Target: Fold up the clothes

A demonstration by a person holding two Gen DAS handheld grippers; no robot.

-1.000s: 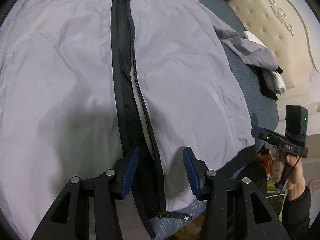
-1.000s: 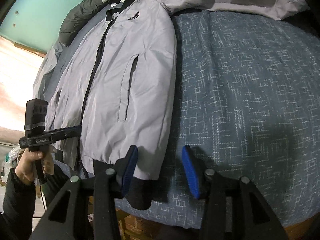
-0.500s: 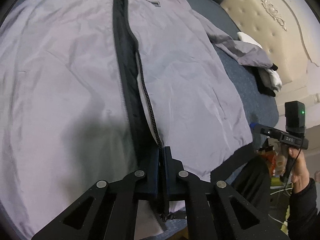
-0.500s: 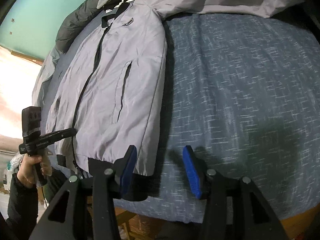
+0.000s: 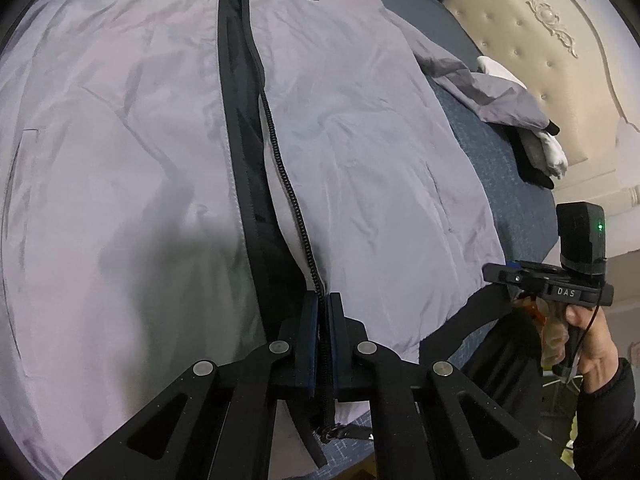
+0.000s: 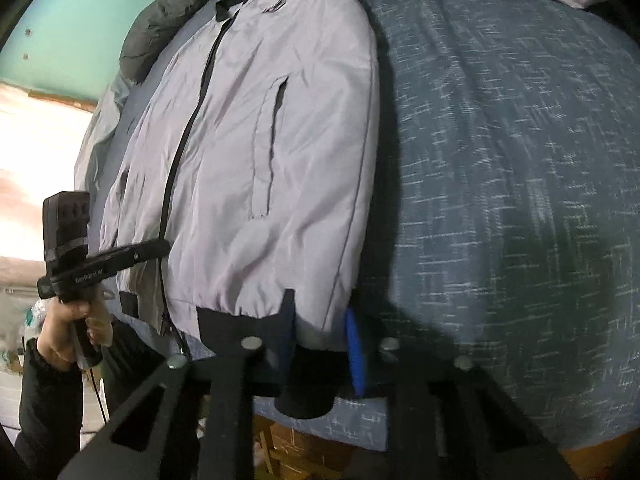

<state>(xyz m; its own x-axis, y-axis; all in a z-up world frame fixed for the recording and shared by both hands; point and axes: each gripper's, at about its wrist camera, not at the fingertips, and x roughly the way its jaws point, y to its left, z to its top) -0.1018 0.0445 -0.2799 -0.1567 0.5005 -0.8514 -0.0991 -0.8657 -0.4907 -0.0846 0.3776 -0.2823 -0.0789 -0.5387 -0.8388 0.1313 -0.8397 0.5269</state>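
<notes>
I have the grey jacket (image 5: 360,152) spread front-up on the bed (image 6: 500,160), its hem at the near edge. My left tool (image 5: 323,320) is clenched on the zipper (image 5: 288,184) edge near the hem. My right tool (image 6: 320,332) has just been closing and now pinches the hem corner.

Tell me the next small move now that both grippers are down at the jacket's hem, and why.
Probably lift both grippers together and carry the hem up toward the collar. The left gripper is shut on the zipper edge of the jacket. The right gripper has just been closing, its pads now pinching the hem corner. The jacket lies flat on the blue bedspread.
</notes>
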